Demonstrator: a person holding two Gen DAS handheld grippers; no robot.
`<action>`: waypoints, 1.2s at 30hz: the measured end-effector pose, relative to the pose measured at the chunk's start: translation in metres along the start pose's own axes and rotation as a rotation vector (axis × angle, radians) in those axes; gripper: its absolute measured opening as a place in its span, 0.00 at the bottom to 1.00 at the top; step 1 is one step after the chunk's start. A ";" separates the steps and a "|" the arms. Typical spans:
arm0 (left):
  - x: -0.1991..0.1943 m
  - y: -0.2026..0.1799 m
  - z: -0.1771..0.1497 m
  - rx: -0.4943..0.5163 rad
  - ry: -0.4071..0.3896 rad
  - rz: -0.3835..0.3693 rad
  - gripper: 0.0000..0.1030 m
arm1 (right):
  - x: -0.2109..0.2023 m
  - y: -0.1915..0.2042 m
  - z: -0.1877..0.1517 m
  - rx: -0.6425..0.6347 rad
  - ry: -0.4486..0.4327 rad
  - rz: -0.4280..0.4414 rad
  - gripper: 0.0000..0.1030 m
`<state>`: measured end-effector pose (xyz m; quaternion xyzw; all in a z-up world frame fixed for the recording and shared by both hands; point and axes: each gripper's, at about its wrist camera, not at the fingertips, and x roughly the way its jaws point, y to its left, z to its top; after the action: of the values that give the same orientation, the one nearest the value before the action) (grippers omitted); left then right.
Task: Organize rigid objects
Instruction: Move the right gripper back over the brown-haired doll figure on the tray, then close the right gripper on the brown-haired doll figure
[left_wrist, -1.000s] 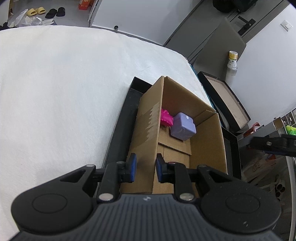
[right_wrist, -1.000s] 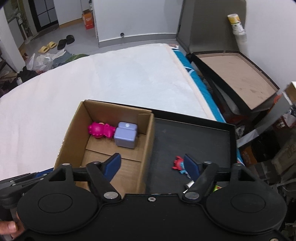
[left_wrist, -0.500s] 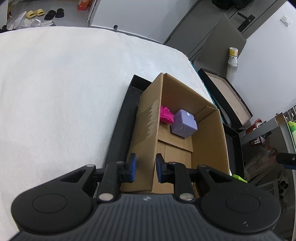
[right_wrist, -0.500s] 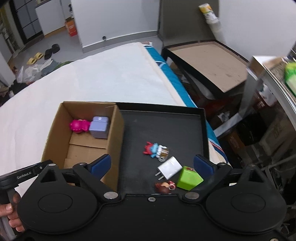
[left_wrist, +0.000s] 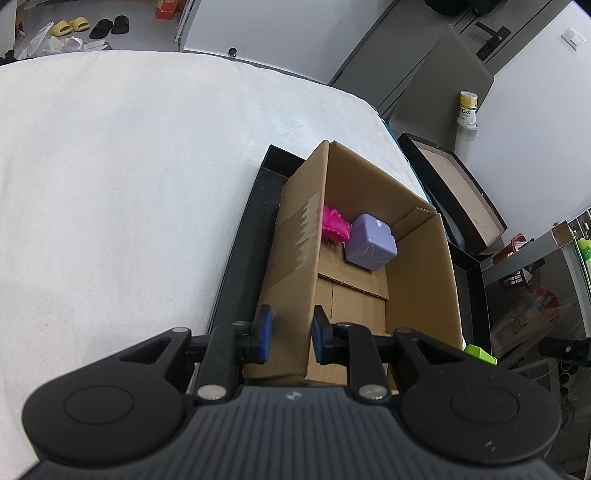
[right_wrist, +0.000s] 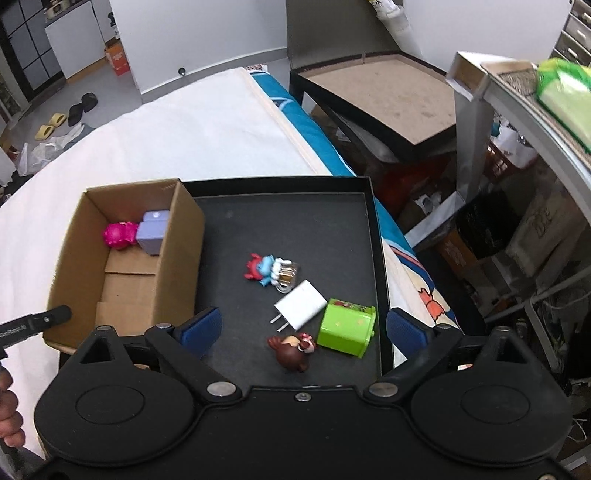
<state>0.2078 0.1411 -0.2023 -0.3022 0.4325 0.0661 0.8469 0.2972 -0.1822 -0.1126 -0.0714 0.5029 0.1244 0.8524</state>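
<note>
Left wrist view: the left gripper (left_wrist: 290, 339) has its jaws closed on the near corner wall of one open cardboard box (left_wrist: 295, 258), a blue pad on either side of the cardboard. The box stands at the left end of a black tray (right_wrist: 373, 236) that lies on a bed covered with a white sheet (left_wrist: 129, 184).

Two things lie together at the far end of the box: a bright pink toy (left_wrist: 335, 227), partly hidden by the box wall, and a pale purple cube (left_wrist: 372, 248) with rounded corners, touching it.

From the right wrist view, the right gripper (right_wrist: 304, 328) hovers over the tray with its jaws spread wide, holding nothing. Four loose things lie on the tray floor to the right of the box. A small figure in red, blue and white (right_wrist: 263, 268) lies on its side, touching what may be a tiny clear mug. Just beside it is a white charger plug (right_wrist: 301, 305) with two prongs. A lime green box (right_wrist: 347, 328) with a printed top touches the plug's corner. A brown round-headed figurine (right_wrist: 293, 349) with a red bow lies nearest the camera, between the gripper's fingers.
</note>
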 end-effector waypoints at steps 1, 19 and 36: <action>0.000 0.000 0.000 0.002 0.000 0.002 0.20 | 0.002 -0.002 -0.002 0.002 0.002 0.000 0.94; 0.004 0.000 0.000 0.006 -0.001 0.011 0.20 | 0.069 -0.015 -0.023 0.111 0.133 0.058 0.89; 0.006 0.000 -0.001 0.005 -0.003 0.010 0.21 | 0.123 0.003 -0.034 0.152 0.197 0.010 0.82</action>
<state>0.2106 0.1398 -0.2073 -0.2978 0.4327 0.0699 0.8480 0.3241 -0.1703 -0.2365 -0.0157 0.5927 0.0826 0.8010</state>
